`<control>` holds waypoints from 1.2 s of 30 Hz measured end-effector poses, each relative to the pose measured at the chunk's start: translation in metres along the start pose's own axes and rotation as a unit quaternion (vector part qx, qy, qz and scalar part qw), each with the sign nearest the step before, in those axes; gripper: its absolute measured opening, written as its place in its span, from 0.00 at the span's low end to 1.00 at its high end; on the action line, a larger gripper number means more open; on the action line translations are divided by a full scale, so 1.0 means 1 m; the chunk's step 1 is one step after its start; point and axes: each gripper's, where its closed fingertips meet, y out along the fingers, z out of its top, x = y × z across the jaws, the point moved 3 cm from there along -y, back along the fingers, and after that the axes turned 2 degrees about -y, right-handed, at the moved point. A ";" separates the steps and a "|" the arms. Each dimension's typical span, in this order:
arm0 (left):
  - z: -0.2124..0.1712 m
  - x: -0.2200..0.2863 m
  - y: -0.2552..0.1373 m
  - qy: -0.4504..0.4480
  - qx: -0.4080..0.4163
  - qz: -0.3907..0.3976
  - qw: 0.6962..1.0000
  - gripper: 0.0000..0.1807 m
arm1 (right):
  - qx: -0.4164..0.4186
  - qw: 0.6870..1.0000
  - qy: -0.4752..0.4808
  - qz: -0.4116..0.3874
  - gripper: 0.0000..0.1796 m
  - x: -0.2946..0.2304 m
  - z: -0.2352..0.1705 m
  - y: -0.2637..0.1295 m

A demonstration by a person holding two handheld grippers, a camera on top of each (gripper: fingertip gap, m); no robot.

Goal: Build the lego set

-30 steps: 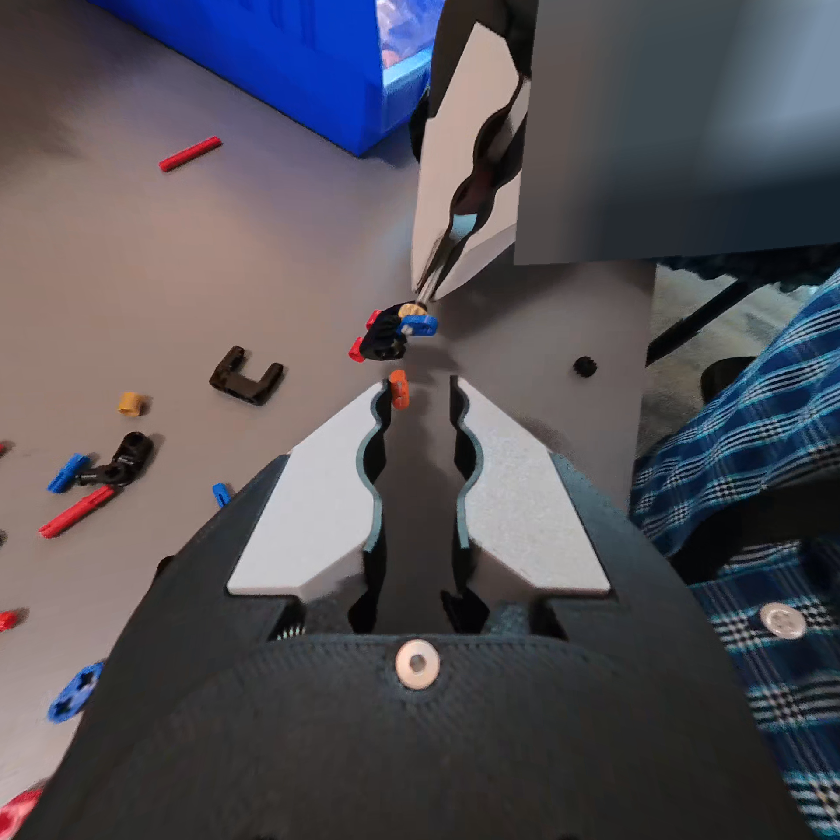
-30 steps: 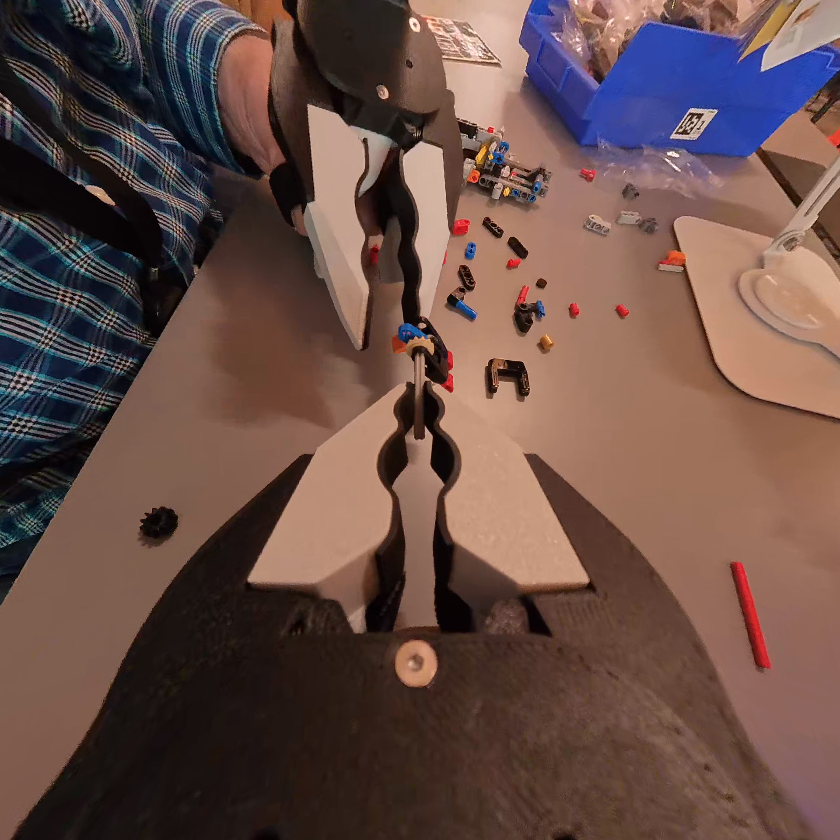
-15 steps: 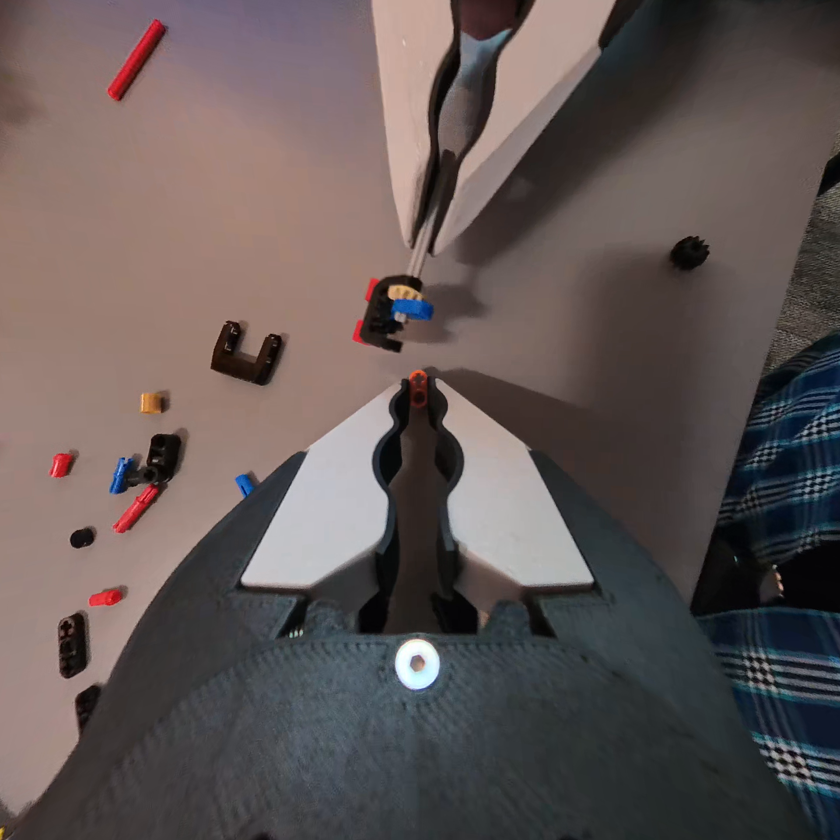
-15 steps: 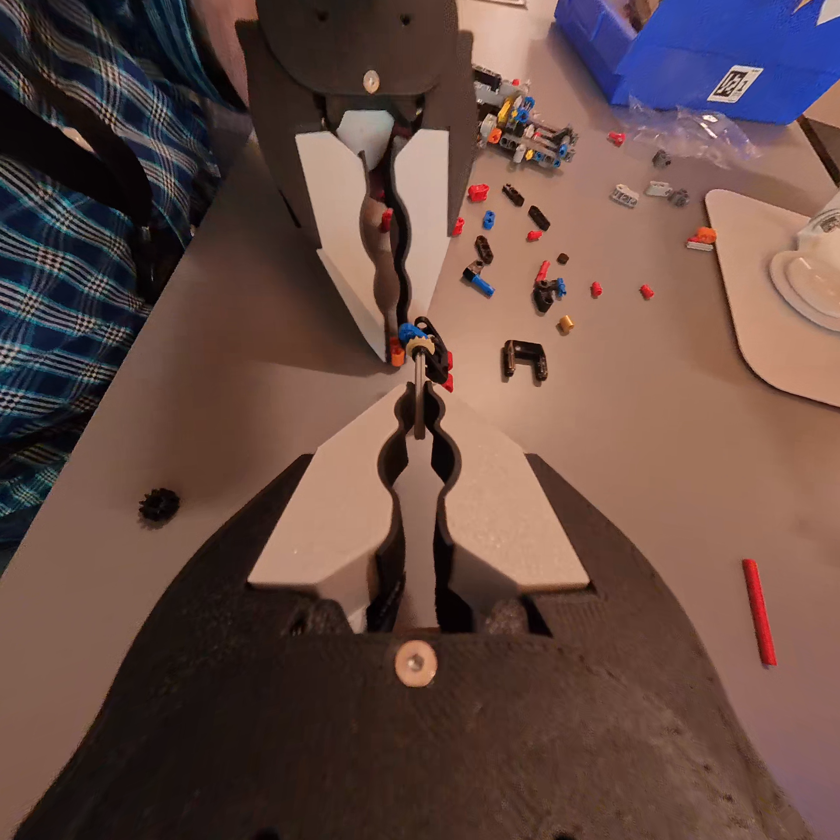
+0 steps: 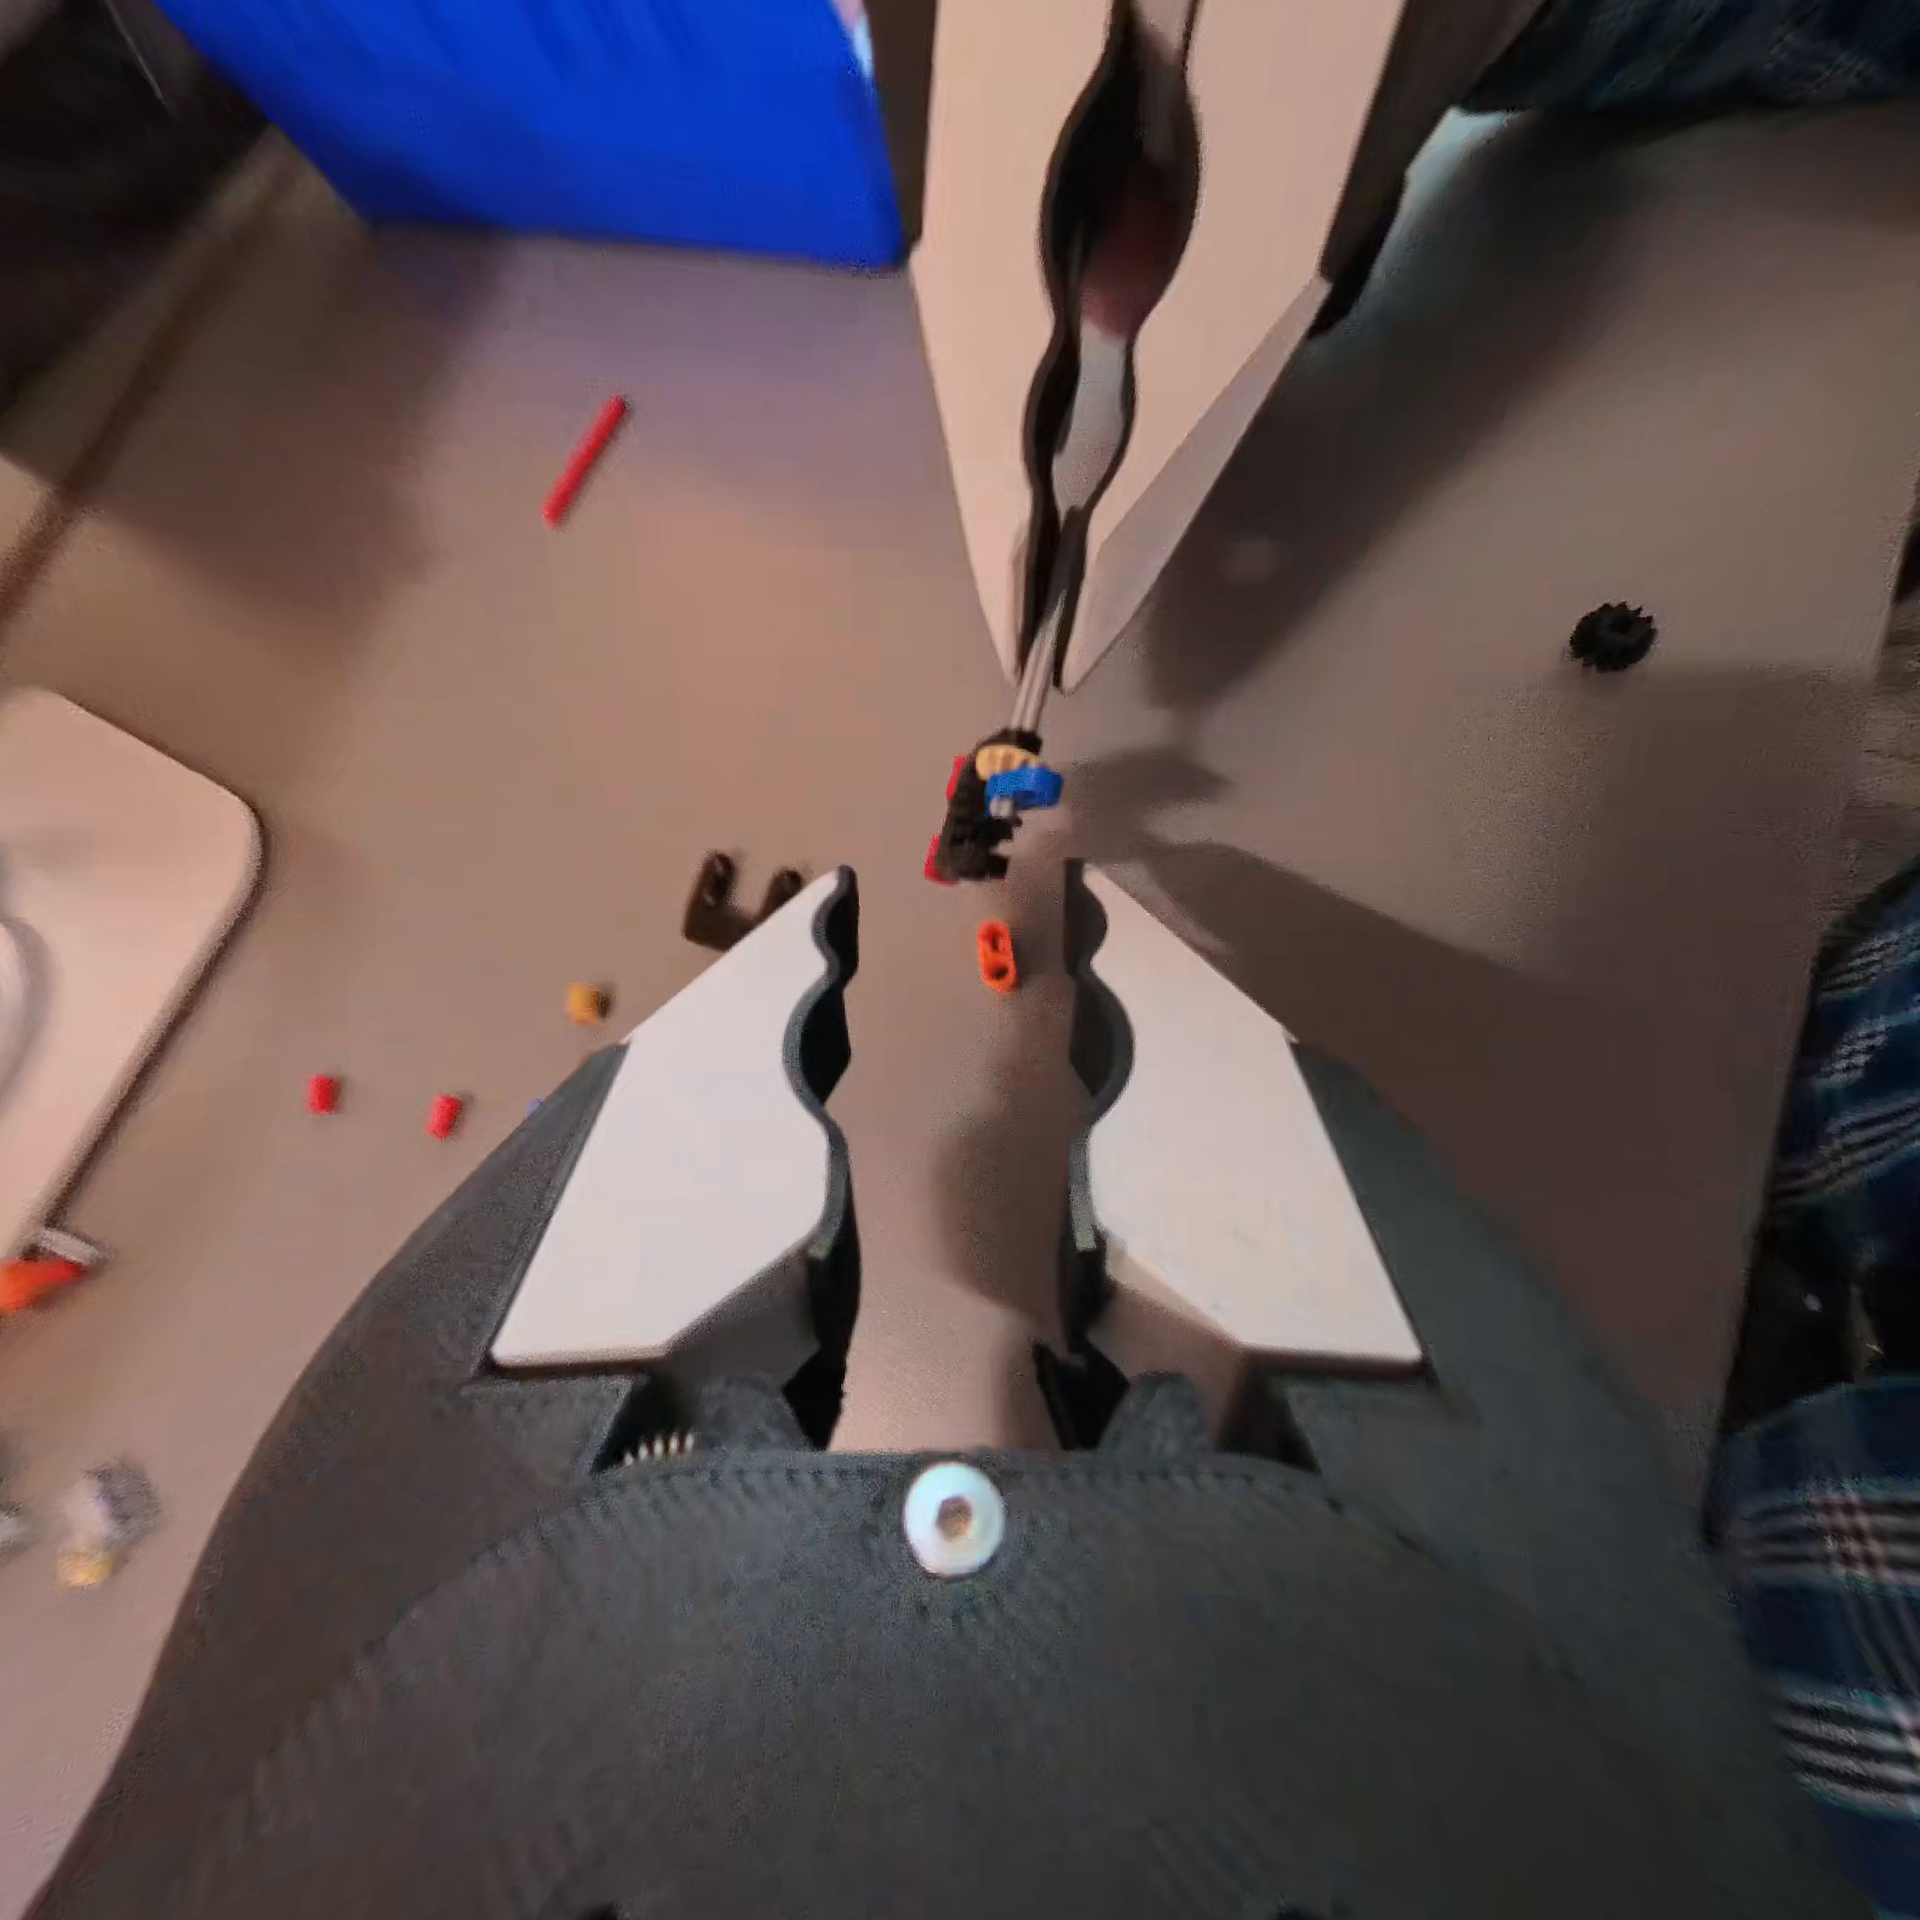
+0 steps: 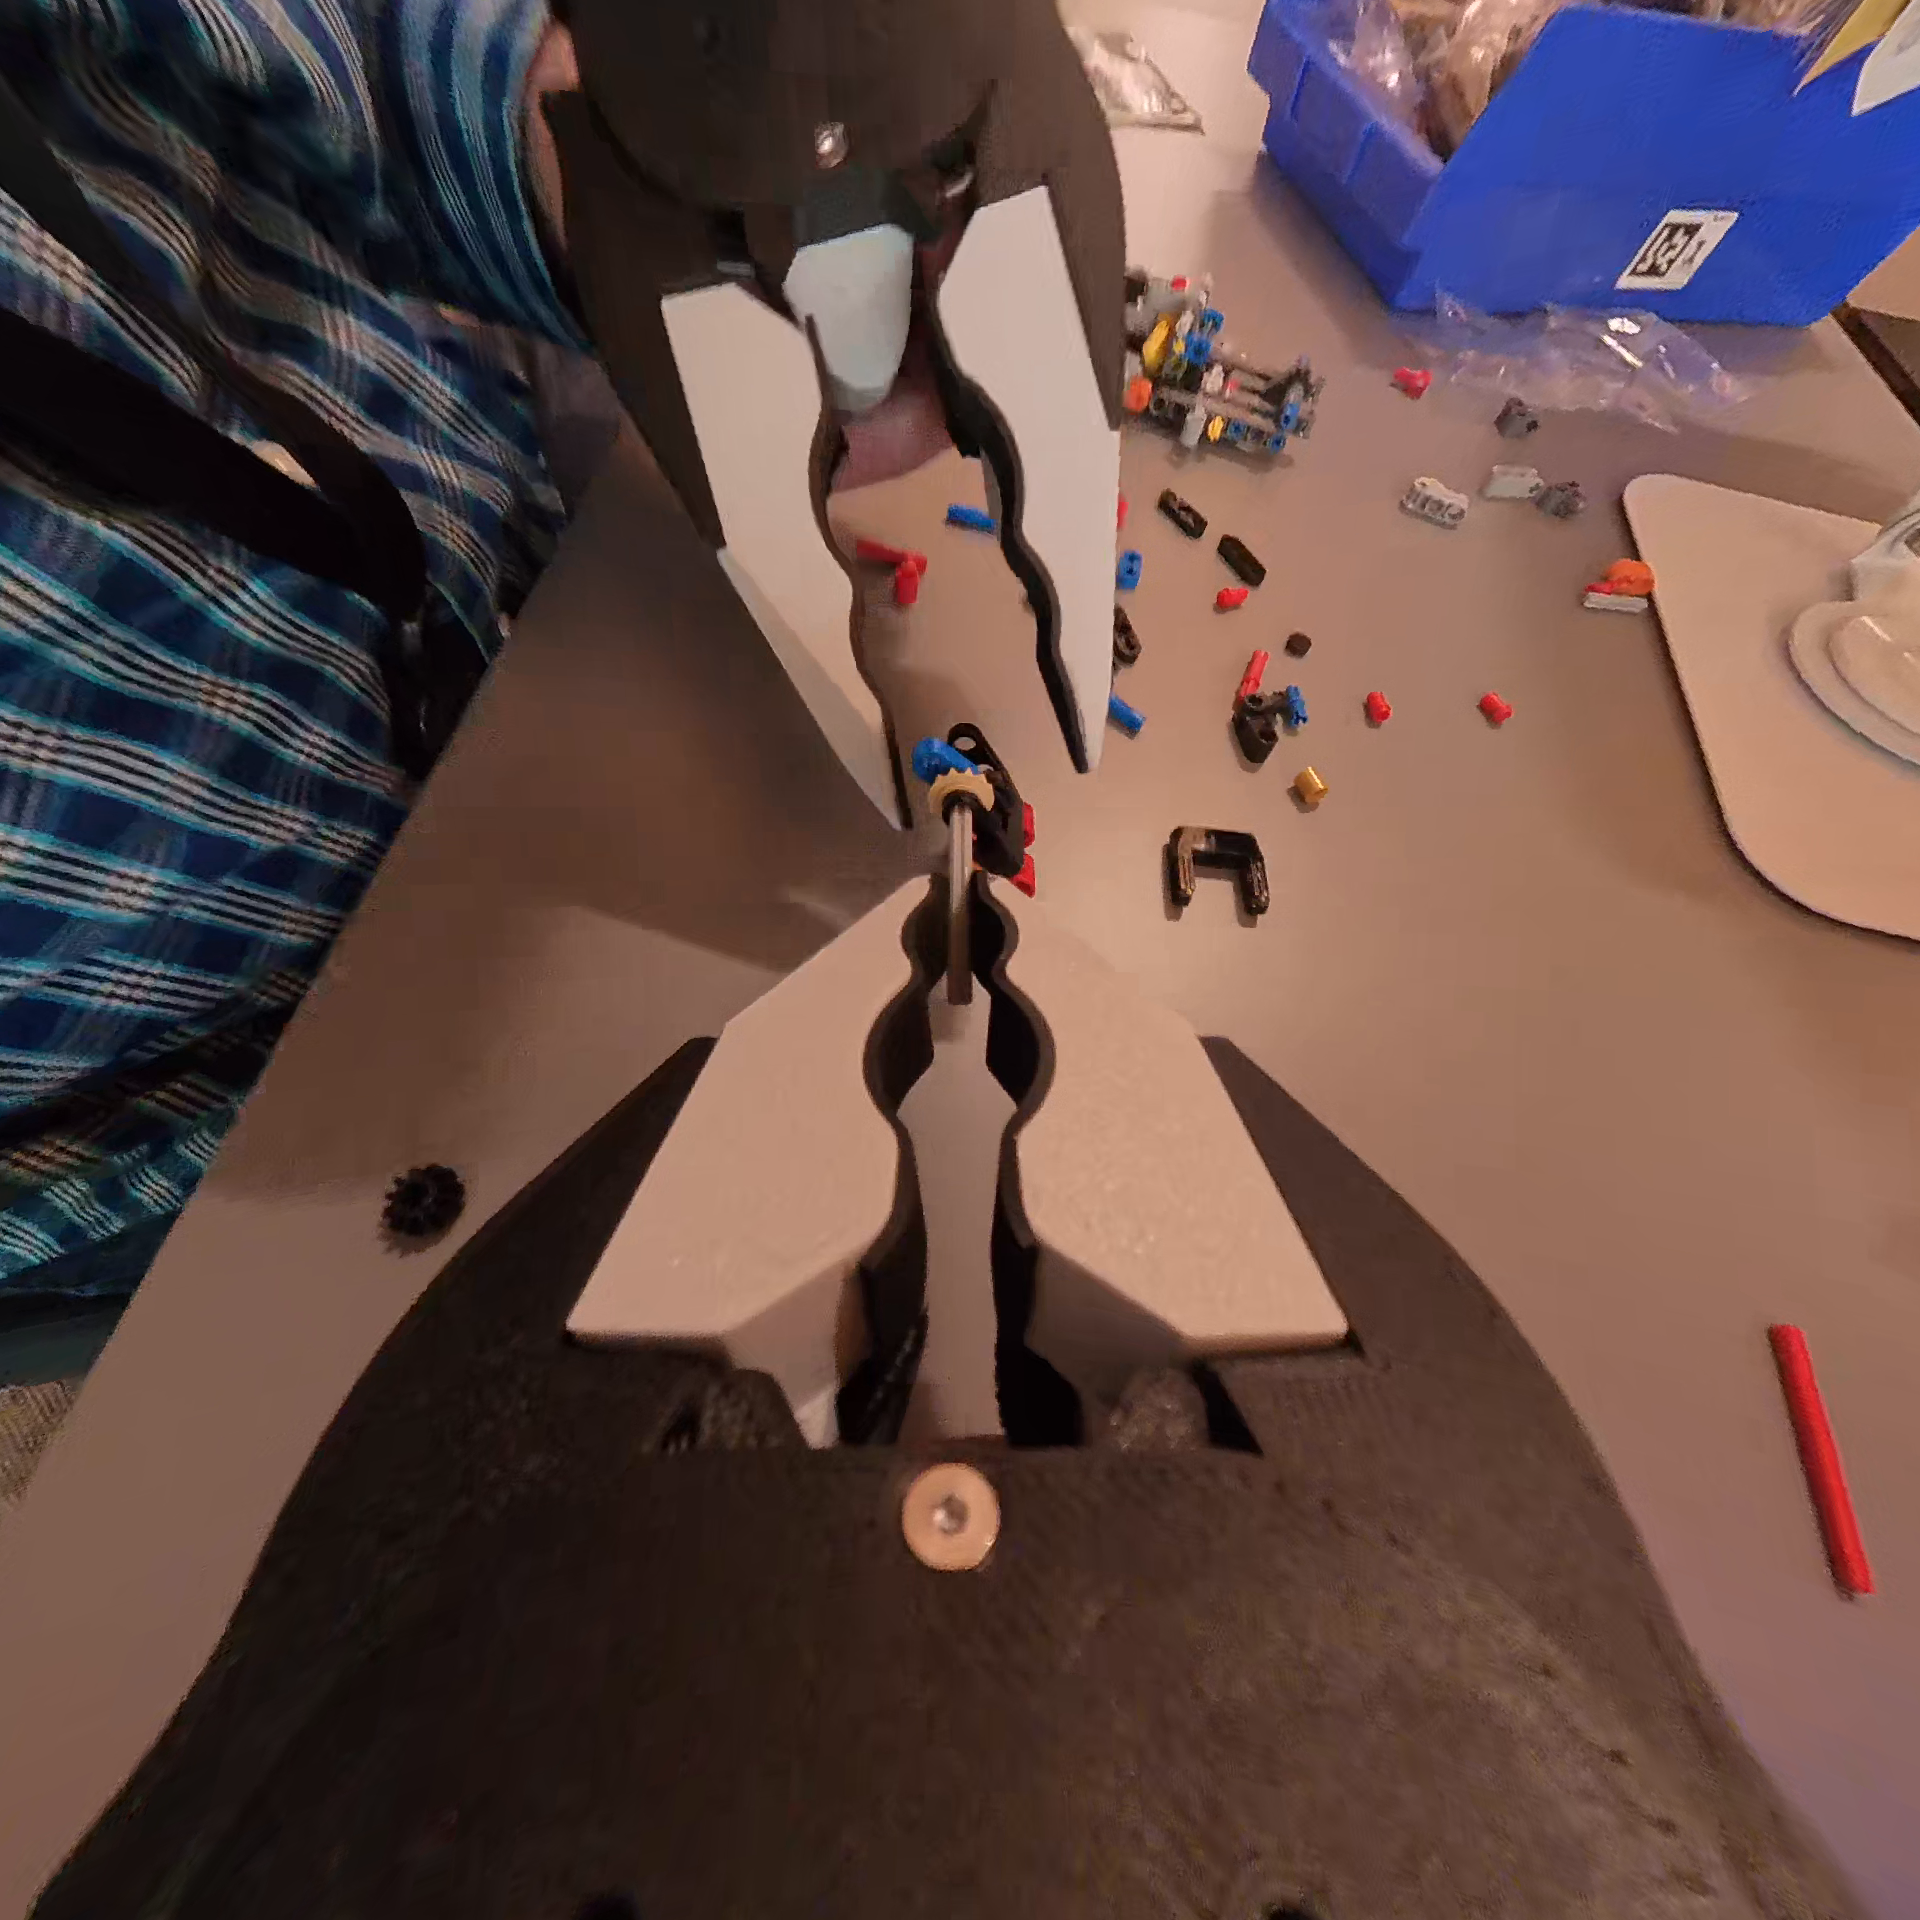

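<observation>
A slim grey metal-looking axle (image 6: pixel 958 914) is clamped at the tips of the right tool (image 6: pixel 956 896), whose pale matte fingers (image 6: pixel 1132 1164) have wavy dark inner edges and sit in a coarse black printed body. On the axle's far end a small cluster of black, blue, tan and red lego parts (image 6: pixel 977 795) is carried above the smooth grey table (image 6: pixel 1455 1091). The left tool (image 5: pixel 961 883) is spread wide and holds nothing; a small orange two-hole connector (image 5: pixel 995 954) lies on the table between its tips, just below the cluster.

A blue plastic bin (image 6: pixel 1621 197) at the table's far edge is filled with clear crinkled bags of parts; a square black-and-white coded sticker (image 6: pixel 1675 249) is stuck on its front. Loose pieces are scattered about: a black U-shaped bracket (image 6: pixel 1216 868), a ridged red rod (image 6: pixel 1820 1470), a black toothed gear (image 6: pixel 421 1197) and a part-built assembly (image 6: pixel 1216 379).
</observation>
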 end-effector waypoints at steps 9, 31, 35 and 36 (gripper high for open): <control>0.021 0.003 -0.010 0.091 0.058 0.035 0.994 0.06 | 0.053 0.998 0.029 0.010 0.00 0.001 0.011 -0.007; 0.034 0.008 -0.032 0.014 0.120 -0.034 0.992 0.05 | 0.113 0.991 0.041 0.050 0.00 -0.003 0.028 -0.018; 0.036 0.003 -0.034 -0.026 0.140 -0.047 0.989 0.05 | 0.132 0.988 0.060 0.051 0.00 0.000 0.030 -0.019; 0.036 0.002 -0.035 -0.042 0.148 -0.053 0.987 0.05 | 0.136 0.988 0.061 0.046 0.00 0.000 0.031 -0.019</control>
